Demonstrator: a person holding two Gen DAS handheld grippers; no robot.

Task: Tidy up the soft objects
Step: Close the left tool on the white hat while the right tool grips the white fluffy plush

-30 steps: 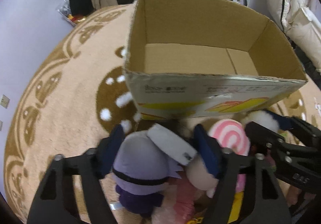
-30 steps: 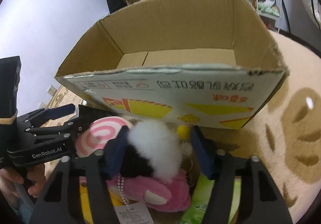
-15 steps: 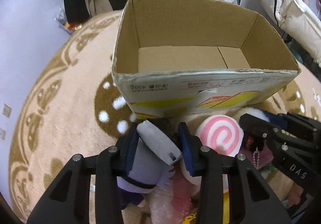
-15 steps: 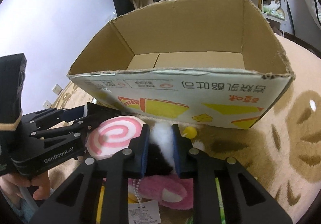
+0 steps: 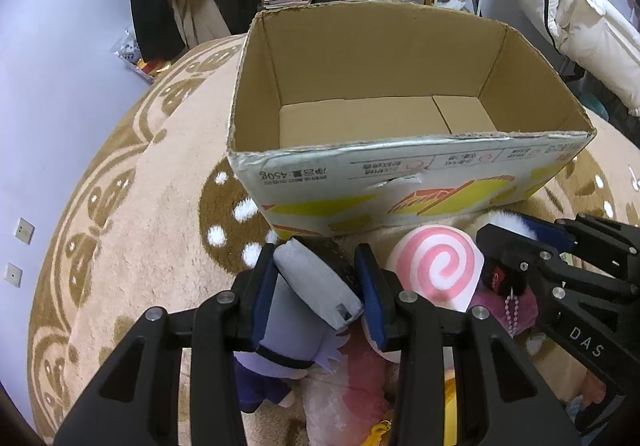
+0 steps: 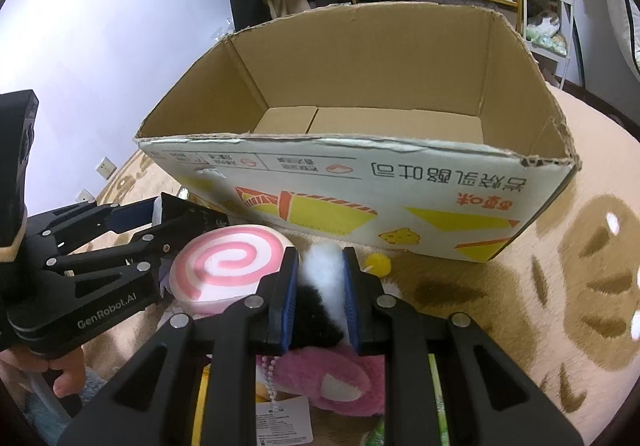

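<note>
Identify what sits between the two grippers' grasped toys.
The pink-and-white swirl plush lies between the left gripper and the right gripper, clearest in the right wrist view.

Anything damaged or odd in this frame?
The cardboard box sits with its printing upside down, its top edges ragged where the flaps are gone, and a small tear in the front wall. Nothing looks spilled.

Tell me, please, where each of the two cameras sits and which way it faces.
Left wrist: on the left gripper, looking along its fingers at the cardboard box; both fingers show, shut on a grey plush.
Right wrist: on the right gripper, facing that box from the other side; both fingers show, shut on a black-and-white plush.
Shared: the box, the pink swirl plush, and each other's gripper.
</note>
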